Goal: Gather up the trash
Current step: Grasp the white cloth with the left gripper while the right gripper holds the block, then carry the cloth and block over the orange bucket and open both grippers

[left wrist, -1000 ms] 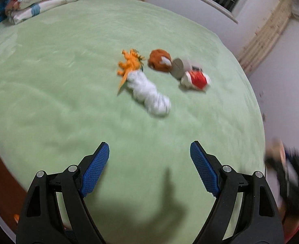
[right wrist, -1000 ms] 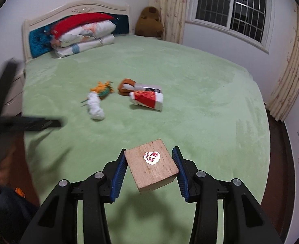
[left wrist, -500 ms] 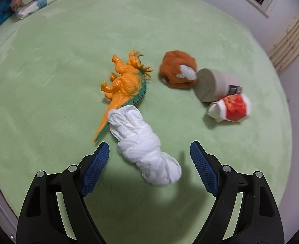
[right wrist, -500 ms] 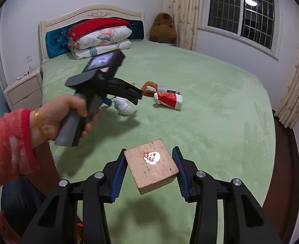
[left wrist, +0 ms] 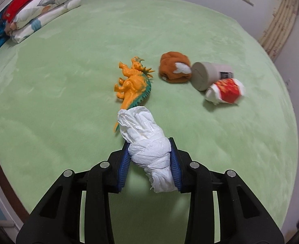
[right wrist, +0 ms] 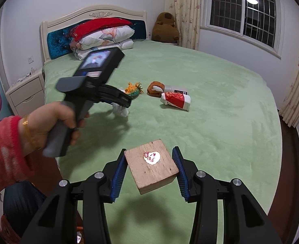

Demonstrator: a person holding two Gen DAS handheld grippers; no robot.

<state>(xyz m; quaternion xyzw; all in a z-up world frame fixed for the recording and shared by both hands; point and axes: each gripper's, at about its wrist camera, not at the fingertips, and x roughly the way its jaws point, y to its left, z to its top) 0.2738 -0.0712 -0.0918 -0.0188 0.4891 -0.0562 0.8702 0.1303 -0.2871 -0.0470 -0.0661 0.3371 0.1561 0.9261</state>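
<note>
**Already closing on the tissue wad**

Left wrist view: the left gripper (left wrist: 150,163) has the white tissue wad (left wrist: 147,142) between its blue pads, and the jaws are closing, both pads pressed against its twisted lower part. The wad's far end lies over the tail of the orange dinosaur (left wrist: 134,83) on the green bed (left wrist: 58,93). Taking the dinosaur as the mark: the brown plush (left wrist: 174,67) sits just right of its head, the grey cup (left wrist: 207,76) lies on its side touching the plush's right edge, and the red-and-white carton (left wrist: 225,91) lies touching the cup, farthest right. Stacked pillows (left wrist: 41,10) lie well beyond the dinosaur, at the upper left.

Right wrist view: the right gripper (right wrist: 149,169) is clamped on a wood block (right wrist: 151,165), a corner tilted down, held above the bed (right wrist: 220,111). A small red-and-white sticker (right wrist: 151,157) sits on the block's top face. Well beyond the block, a hand (right wrist: 53,122) in a pink sleeve (right wrist: 5,152) holds the left gripper (right wrist: 125,101), whose tips sit at the wad (right wrist: 122,110). The dinosaur (right wrist: 133,90) lies just behind the wad; to its right come the plush (right wrist: 155,88), then the carton (right wrist: 175,100). The cup is mostly hidden behind the carton. Pillows (right wrist: 104,34) lie against the headboard (right wrist: 92,17), far behind the dinosaur, and a nightstand (right wrist: 25,93) stands off to its left.
</note>
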